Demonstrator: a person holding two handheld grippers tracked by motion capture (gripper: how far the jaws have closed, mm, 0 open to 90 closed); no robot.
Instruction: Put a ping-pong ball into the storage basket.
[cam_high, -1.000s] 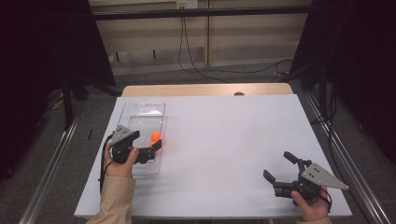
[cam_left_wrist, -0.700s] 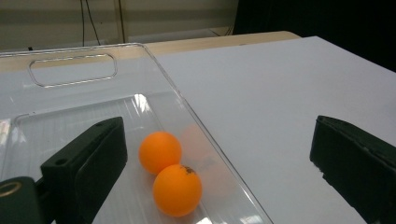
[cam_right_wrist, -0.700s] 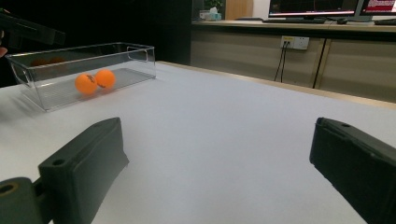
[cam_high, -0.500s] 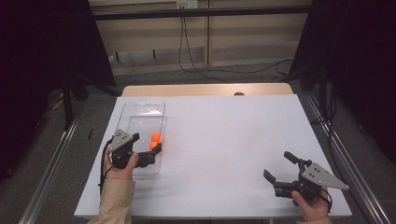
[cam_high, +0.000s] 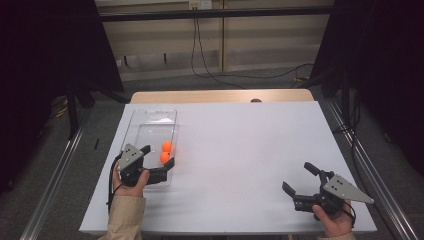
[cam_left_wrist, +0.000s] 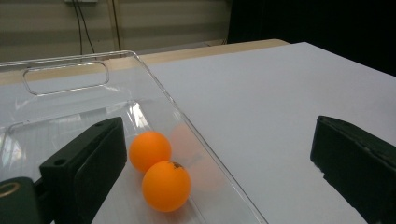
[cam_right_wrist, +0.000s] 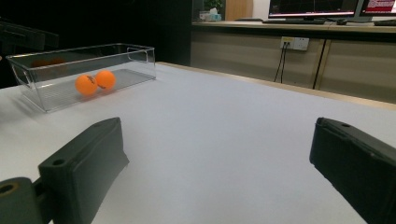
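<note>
The left gripper (cam_high: 157, 162) is spread wide at the near end of the clear plastic bin (cam_high: 143, 131), holding nothing. One jaw hangs inside the bin and the other outside over the white table (cam_high: 250, 150), so the bin's long side wall runs up between them. Two orange balls (cam_left_wrist: 159, 170) lie in the bin, touching each other, just beside the inner jaw and between the two jaws; the nearer ball (cam_left_wrist: 166, 185) carries a small dark mark. Well apart, at the table's near right corner, the right gripper (cam_high: 299, 181) is also wide open and empty, with bare table between its jaws and the bin far off beyond its left jaw.
</note>
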